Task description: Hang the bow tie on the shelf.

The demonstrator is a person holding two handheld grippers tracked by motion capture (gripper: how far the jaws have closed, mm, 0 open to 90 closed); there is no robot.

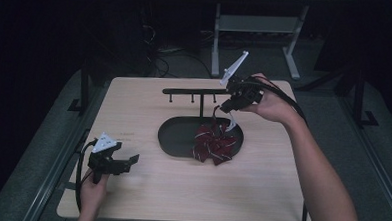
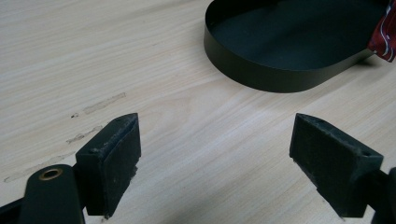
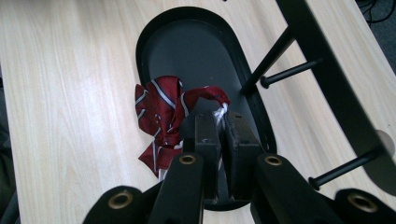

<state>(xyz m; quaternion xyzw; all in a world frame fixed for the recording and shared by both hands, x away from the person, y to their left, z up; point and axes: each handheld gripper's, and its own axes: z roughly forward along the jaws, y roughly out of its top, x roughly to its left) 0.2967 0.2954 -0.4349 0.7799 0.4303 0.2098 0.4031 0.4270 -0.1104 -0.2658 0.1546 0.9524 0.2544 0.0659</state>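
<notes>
The right gripper (image 1: 230, 108) pinches the white band of a red striped scrunchie (image 1: 214, 145) over the black oval tray (image 1: 175, 134); the left gripper (image 1: 127, 162), jaws spread, rests near the table's (image 1: 145, 188) front-left corner.

The worktop (image 2: 93, 56) is pale wood-grain laminate, smooth with a faint sheen — a few scuffed marks on it. The oval tray (image 2: 261, 77) looks like matt black sheet metal, as does the peg rack (image 3: 327, 74). The bow (image 3: 161, 109) is soft woven cloth, dark red with stripes. The right tongs (image 3: 223, 135) carry rough, matt black pads.
</notes>
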